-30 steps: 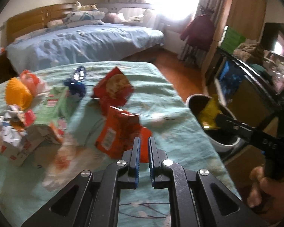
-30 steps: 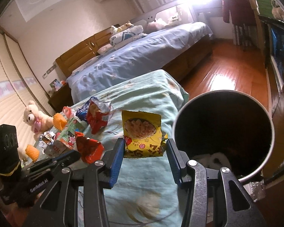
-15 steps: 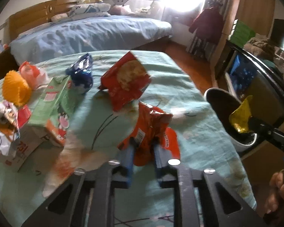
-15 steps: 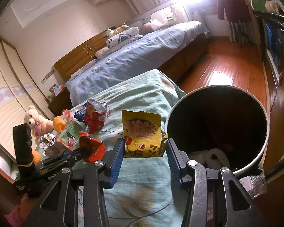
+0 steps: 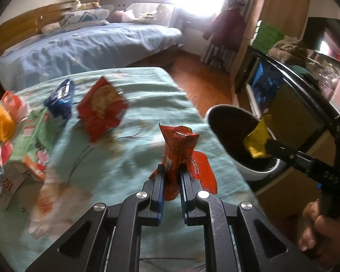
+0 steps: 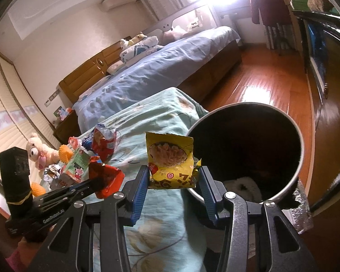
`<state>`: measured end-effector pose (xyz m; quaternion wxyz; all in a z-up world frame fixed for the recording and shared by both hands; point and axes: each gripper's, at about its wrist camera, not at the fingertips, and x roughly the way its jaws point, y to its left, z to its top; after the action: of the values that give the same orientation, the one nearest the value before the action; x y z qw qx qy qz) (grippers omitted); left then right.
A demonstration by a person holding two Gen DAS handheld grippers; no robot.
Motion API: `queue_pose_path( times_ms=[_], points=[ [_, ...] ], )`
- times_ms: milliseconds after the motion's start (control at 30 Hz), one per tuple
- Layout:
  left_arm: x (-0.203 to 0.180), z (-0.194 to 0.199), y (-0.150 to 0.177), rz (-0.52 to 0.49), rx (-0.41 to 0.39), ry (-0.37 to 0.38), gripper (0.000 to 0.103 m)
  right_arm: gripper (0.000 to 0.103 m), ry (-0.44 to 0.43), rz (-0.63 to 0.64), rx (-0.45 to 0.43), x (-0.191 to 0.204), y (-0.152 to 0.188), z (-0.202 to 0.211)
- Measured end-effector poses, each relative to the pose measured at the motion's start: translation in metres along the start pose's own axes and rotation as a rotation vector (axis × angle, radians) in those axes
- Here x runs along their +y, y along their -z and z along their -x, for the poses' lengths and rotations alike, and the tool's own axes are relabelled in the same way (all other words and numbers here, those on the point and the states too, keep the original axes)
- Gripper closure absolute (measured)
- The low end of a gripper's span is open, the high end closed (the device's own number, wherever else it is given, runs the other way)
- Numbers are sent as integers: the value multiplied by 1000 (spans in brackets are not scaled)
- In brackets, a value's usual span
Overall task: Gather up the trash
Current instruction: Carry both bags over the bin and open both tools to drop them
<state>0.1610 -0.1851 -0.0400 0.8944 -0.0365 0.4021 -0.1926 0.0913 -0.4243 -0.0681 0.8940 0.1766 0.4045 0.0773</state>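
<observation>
The right gripper [image 6: 173, 179] is clenched on a yellow snack packet [image 6: 170, 159], flat and printed with noodles, held just at the near rim of the round dark bin [image 6: 300, 149]; something pale and crumpled lies at the bin's bottom. The left gripper [image 5: 171, 182] is clamped on a crumpled orange-red wrapper [image 5: 180, 145], standing upright above the green bedspread [image 5: 133, 149]. A second ago its jaws were empty with that wrapper lying on the cloth ahead. Farther back lie a red snack bag [image 5: 102, 108], a blue wrapper [image 5: 61, 99] and a green carton [image 5: 36, 133]
</observation>
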Motion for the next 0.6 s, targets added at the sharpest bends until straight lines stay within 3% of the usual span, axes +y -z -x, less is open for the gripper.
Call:
queue_pose_path(
  times_ms=[600],
  points=[
    [-53, -32, -26, -86, 3, 52, 93, 57, 76, -27, -15, -40, -10, 5]
  ],
)
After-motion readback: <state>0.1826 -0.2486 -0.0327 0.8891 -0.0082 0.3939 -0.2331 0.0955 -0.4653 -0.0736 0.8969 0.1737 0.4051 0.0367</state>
